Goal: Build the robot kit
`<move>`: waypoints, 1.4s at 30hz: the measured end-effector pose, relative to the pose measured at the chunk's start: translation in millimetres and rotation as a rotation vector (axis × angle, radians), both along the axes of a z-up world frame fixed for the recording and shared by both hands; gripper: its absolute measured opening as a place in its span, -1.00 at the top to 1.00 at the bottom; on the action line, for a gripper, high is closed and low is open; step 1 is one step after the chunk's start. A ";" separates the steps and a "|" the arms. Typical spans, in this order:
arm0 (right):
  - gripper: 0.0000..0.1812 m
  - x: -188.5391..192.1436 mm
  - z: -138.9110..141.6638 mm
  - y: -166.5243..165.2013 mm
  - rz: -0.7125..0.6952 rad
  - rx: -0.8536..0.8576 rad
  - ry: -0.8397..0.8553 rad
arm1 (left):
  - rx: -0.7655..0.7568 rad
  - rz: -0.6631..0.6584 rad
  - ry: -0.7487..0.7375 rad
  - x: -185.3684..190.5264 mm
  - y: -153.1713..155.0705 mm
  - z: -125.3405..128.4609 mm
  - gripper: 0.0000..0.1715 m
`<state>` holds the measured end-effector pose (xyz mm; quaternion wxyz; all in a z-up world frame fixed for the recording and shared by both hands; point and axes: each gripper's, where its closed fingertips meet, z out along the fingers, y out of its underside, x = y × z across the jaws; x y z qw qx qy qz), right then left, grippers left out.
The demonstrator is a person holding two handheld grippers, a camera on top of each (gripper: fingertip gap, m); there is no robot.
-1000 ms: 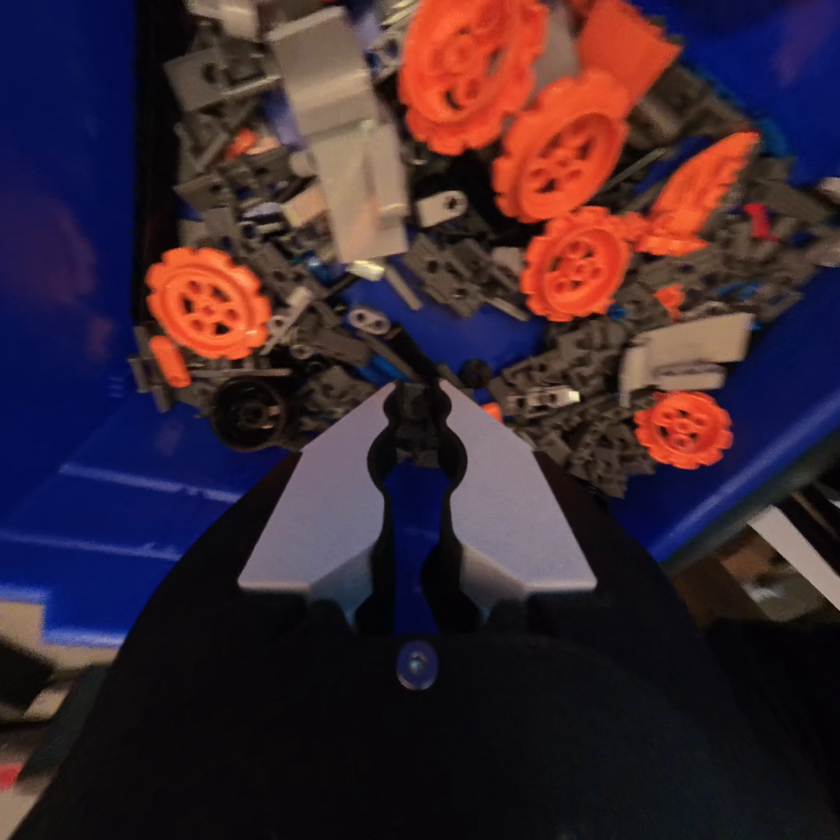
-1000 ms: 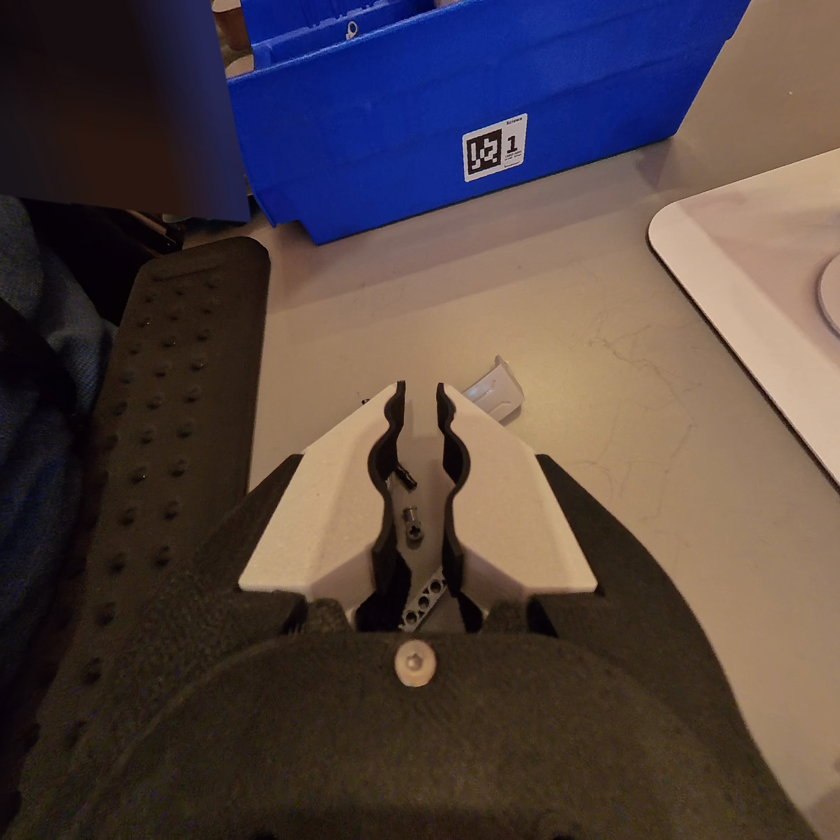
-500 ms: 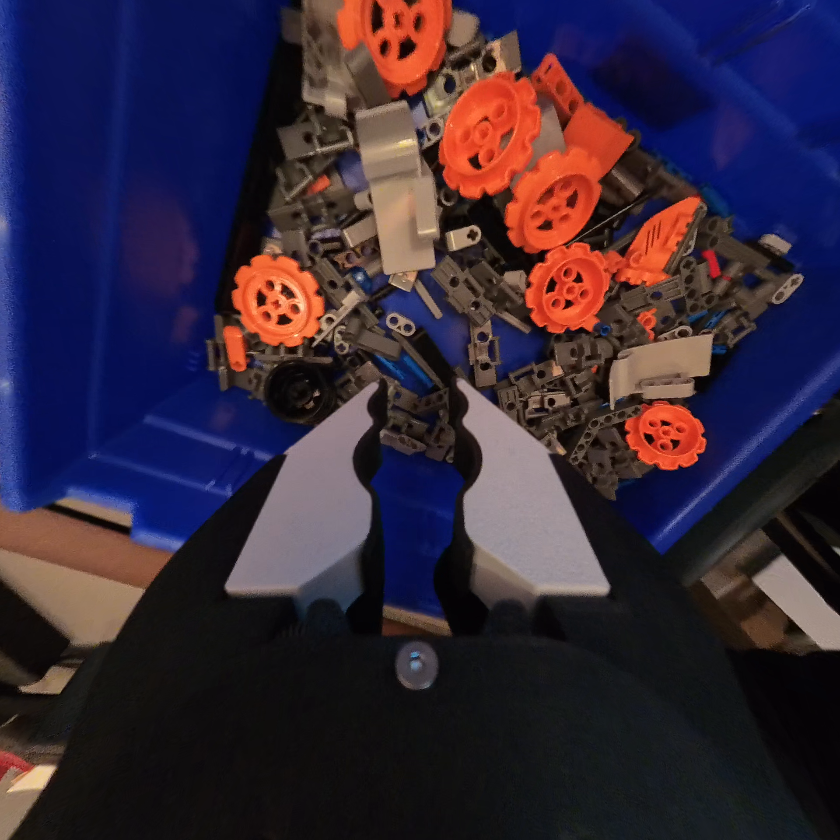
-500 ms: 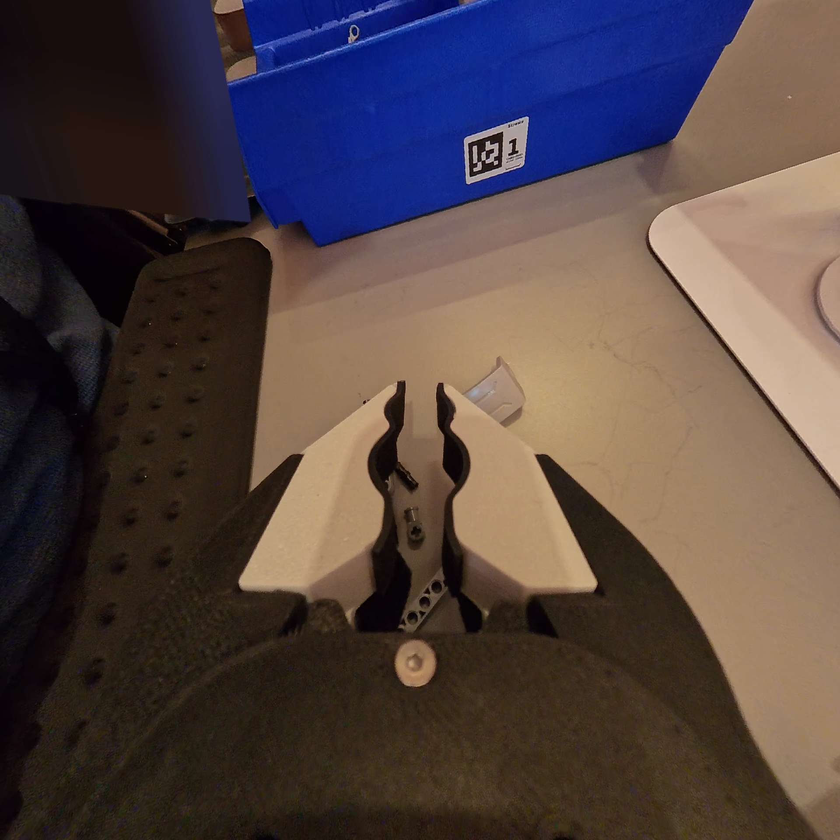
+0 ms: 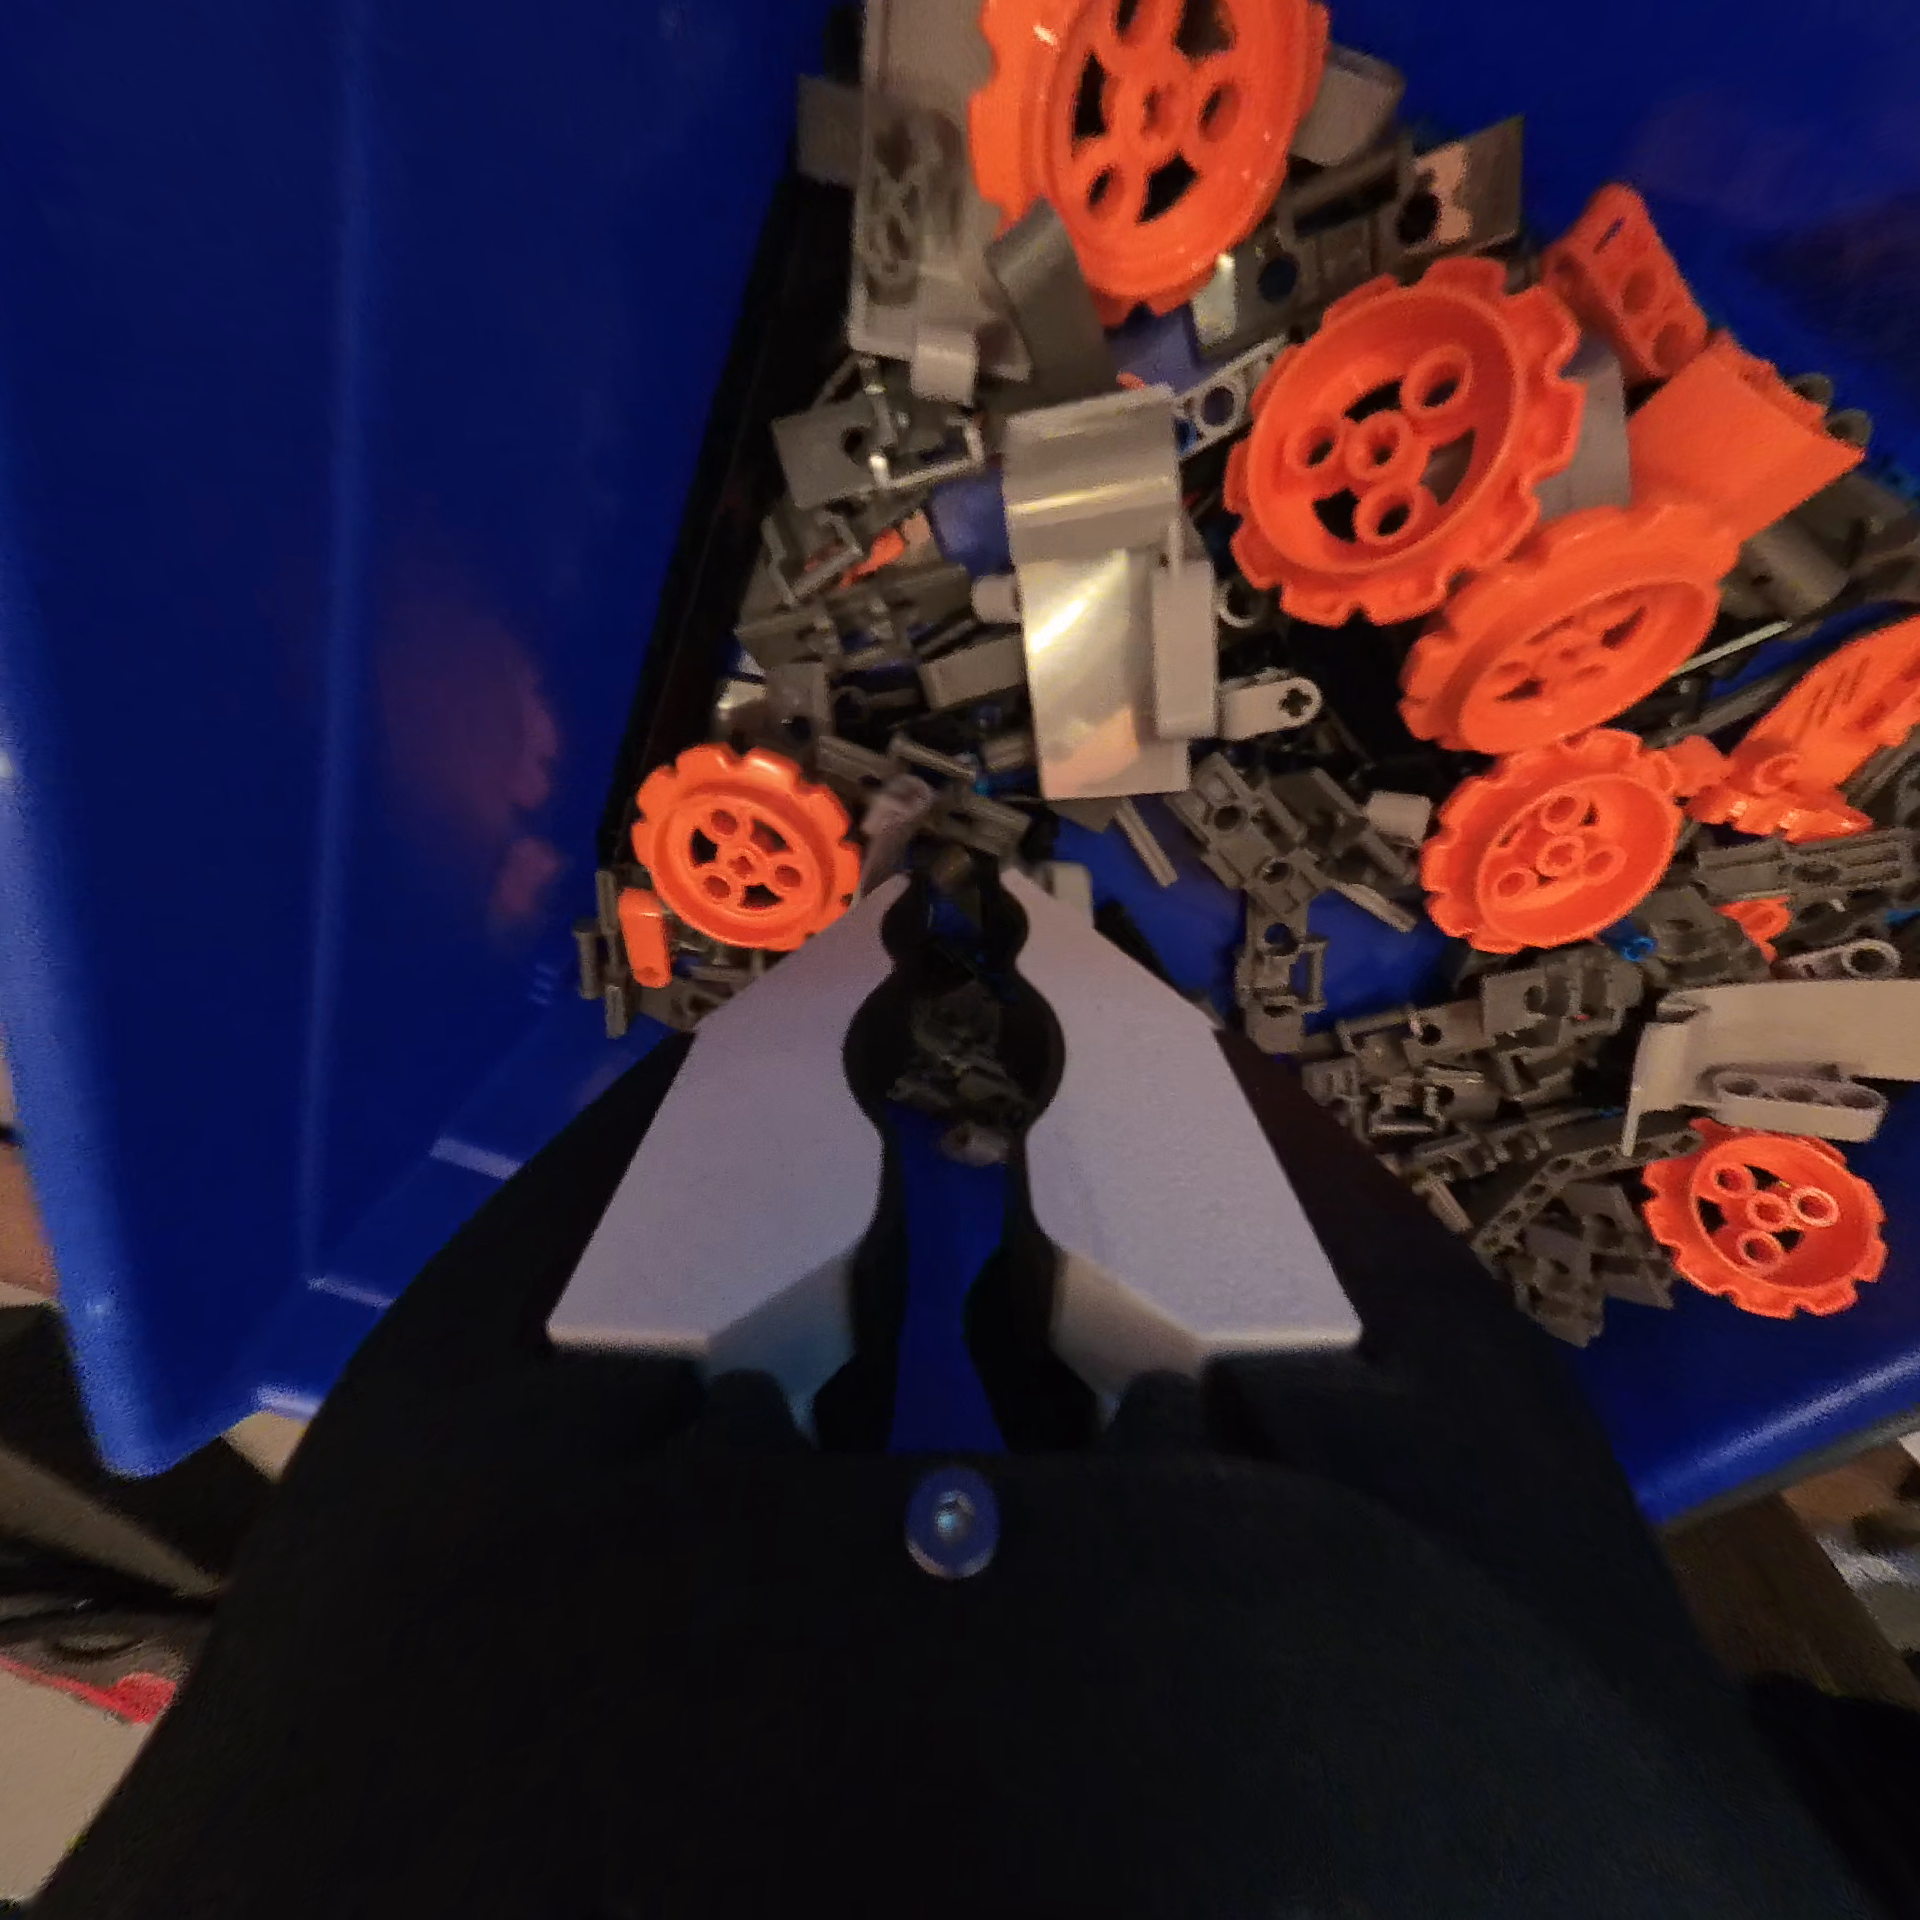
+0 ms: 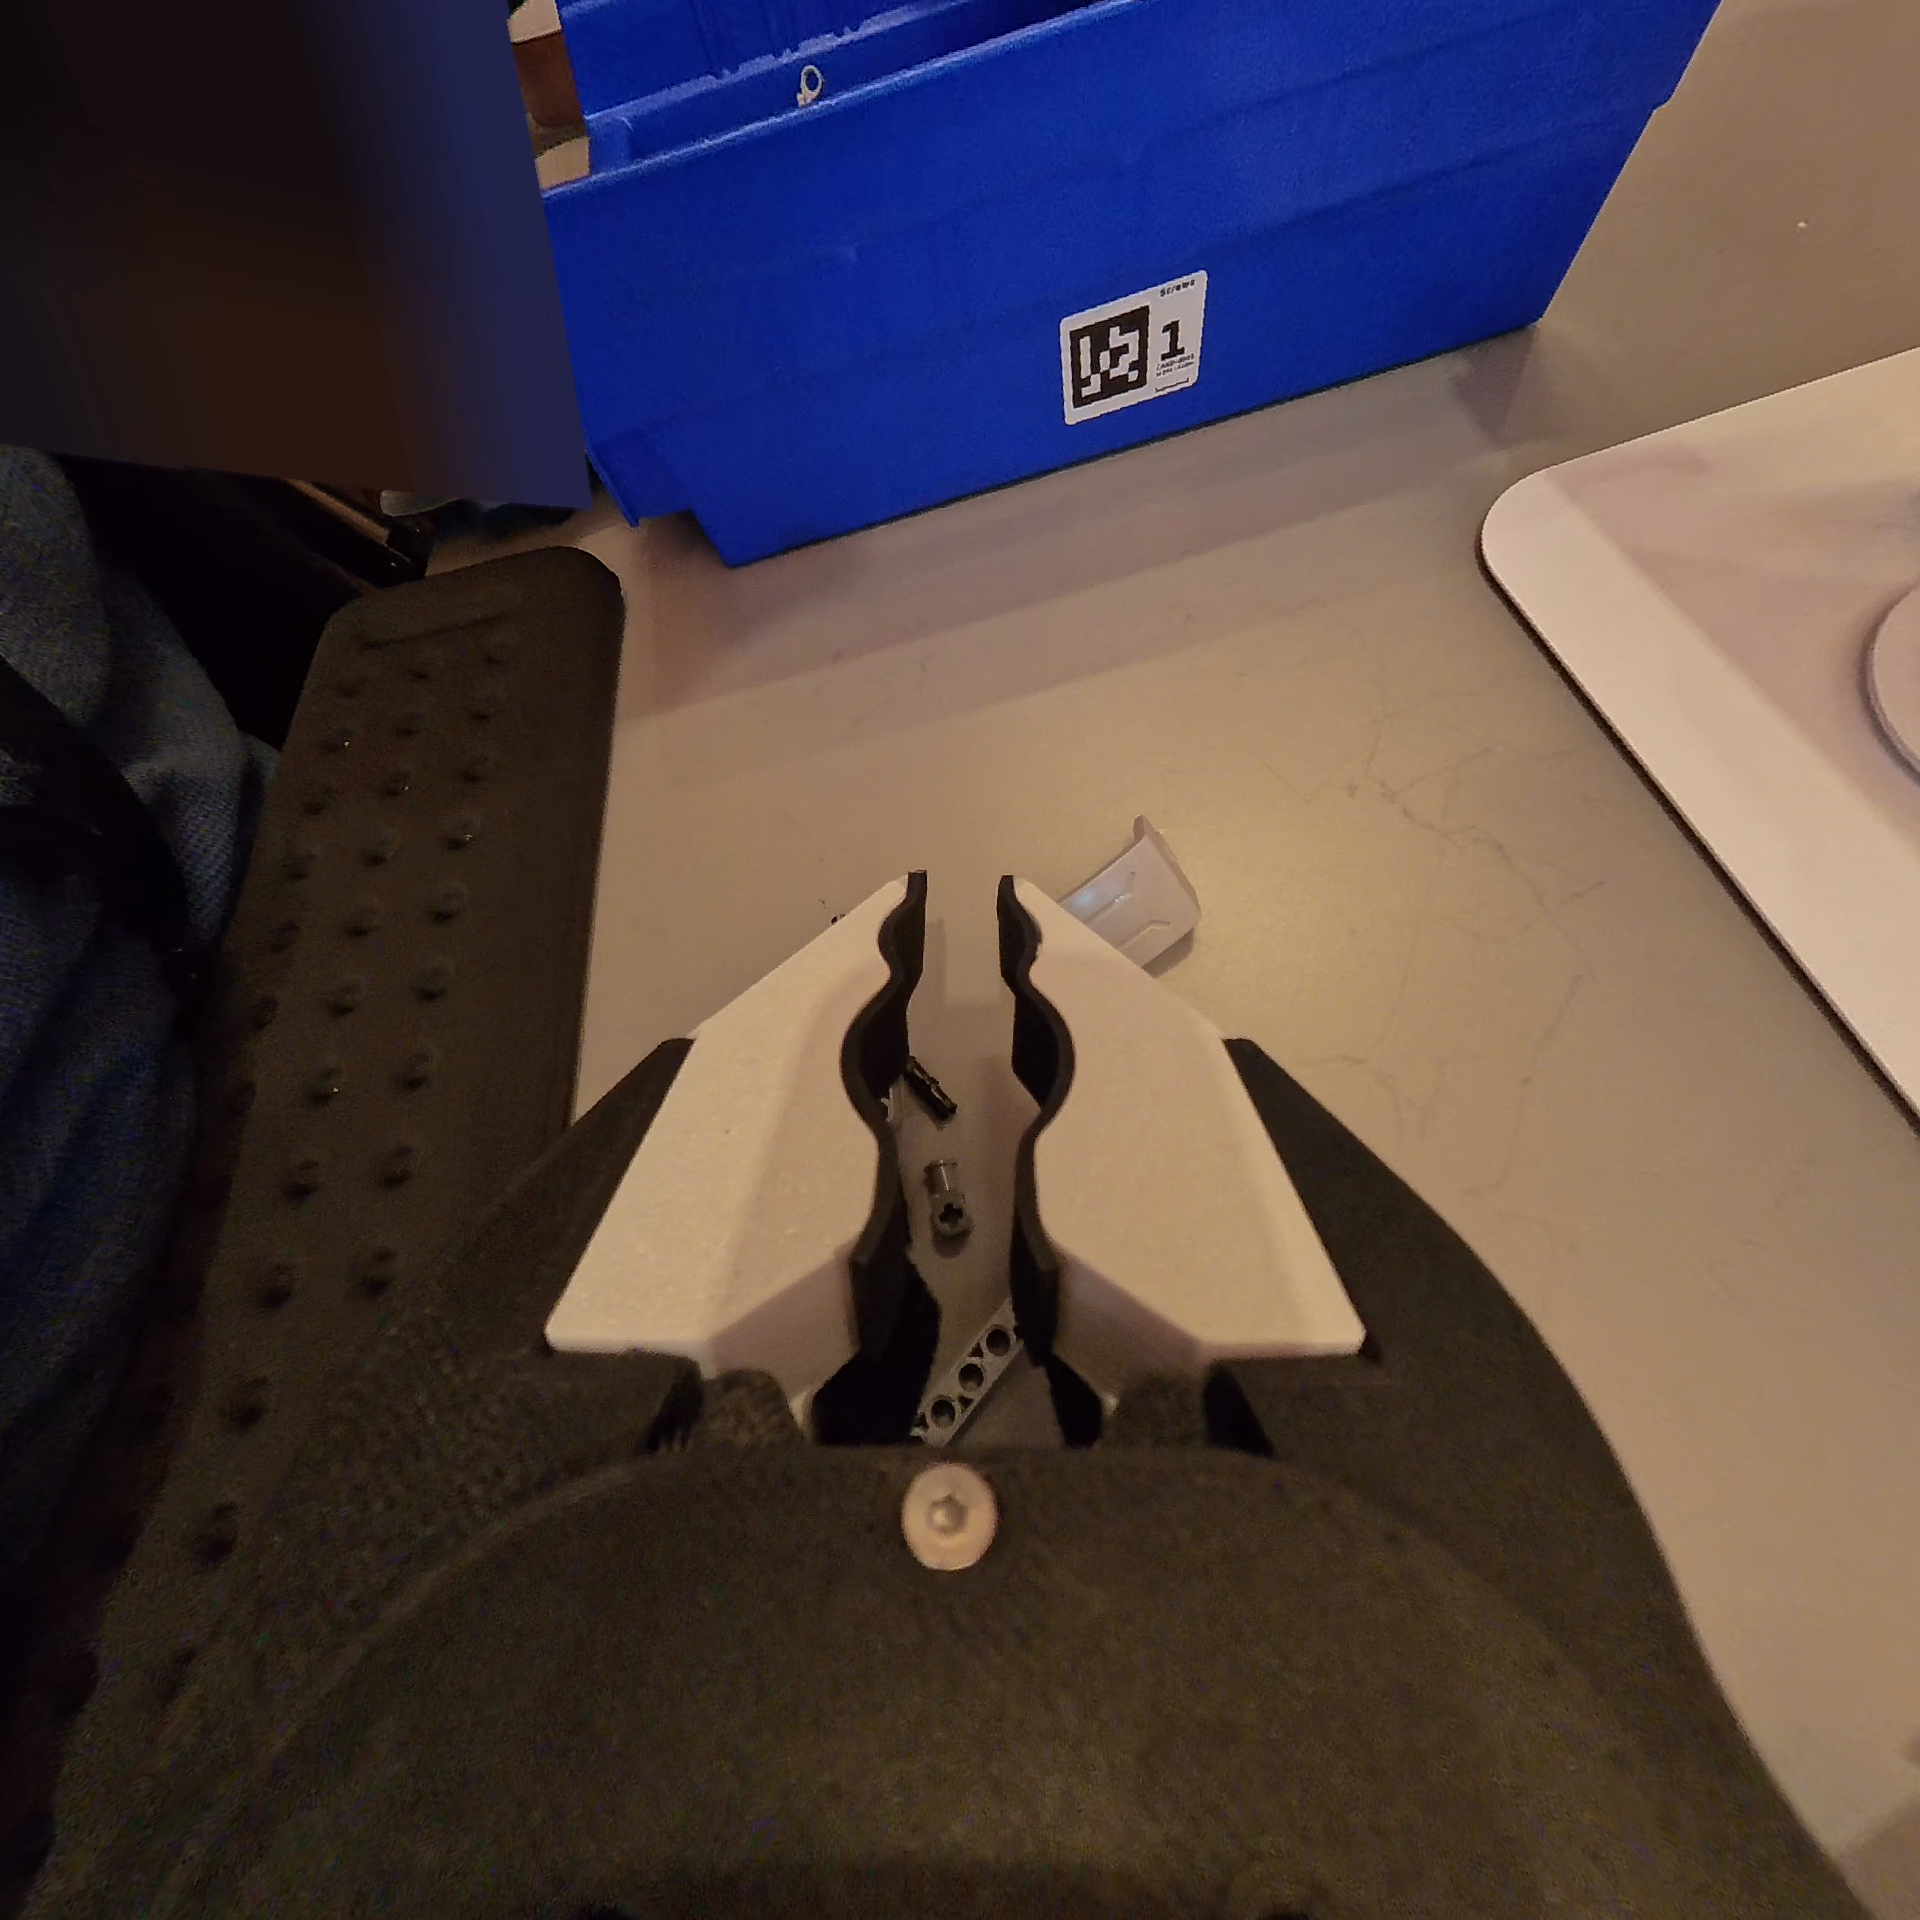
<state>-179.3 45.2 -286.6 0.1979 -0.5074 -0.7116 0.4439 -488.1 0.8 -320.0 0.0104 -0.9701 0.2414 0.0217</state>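
Pale grey tabletop (image 6: pixel 1195 727) with faint marble-like veining, lit warm and fairly dim. White rounded-corner board (image 6: pixel 1714 644) at the tabletop's right edge. Blue bin (image 6: pixel 1039 260) with a white coded sticker (image 6: pixel 1135 348) stands at the far edge. Black studded mat (image 6: pixel 395 935) lies along the left edge, blue fabric (image 6: pixel 83 831) beside it. In the left wrist view, surroundings are dark; brown wood surface (image 5: pixel 1860 1538) shows lower right.
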 end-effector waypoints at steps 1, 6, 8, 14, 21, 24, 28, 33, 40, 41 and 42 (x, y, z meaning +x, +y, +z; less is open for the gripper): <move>0.88 0.0 0.1 0.0 0.000 0.000 0.001 | 0.004 0.004 0.000 -0.6 2.4 0.6 0.92; 0.88 0.2 0.7 0.0 0.000 -0.001 0.002 | 0.048 0.028 -0.007 -5.0 15.4 3.3 0.92; 0.88 0.3 0.6 0.2 0.000 0.000 0.002 | 0.055 0.031 -0.012 -6.1 16.8 4.7 0.91; 0.88 0.3 0.6 0.0 0.001 -0.002 0.002 | 0.053 0.046 -0.008 -8.9 11.7 9.1 0.90; 0.88 0.4 0.8 0.7 -0.003 -0.001 0.002 | 0.043 0.037 -0.028 -7.5 -0.7 17.6 0.90; 0.88 0.2 -0.2 0.1 0.001 -0.001 -0.002 | 0.020 0.034 0.004 -11.4 -14.0 30.0 0.86; 0.88 0.4 0.5 -0.1 0.001 -0.001 0.001 | 0.039 0.045 0.070 -25.8 -17.2 42.8 0.76; 0.88 0.4 0.6 -0.4 0.002 0.000 0.001 | 0.050 0.049 0.070 -30.4 -9.2 40.7 0.67; 0.88 0.5 0.3 0.1 0.000 -0.001 0.000 | -0.089 0.000 0.108 -23.7 -6.6 16.3 0.67; 0.88 0.5 0.4 0.1 0.000 -0.002 0.000 | -0.116 0.003 0.134 -27.3 -8.5 12.4 0.67; 0.88 0.5 0.4 0.2 0.001 -0.002 0.000 | -0.153 0.014 0.121 -25.3 -12.3 8.7 0.70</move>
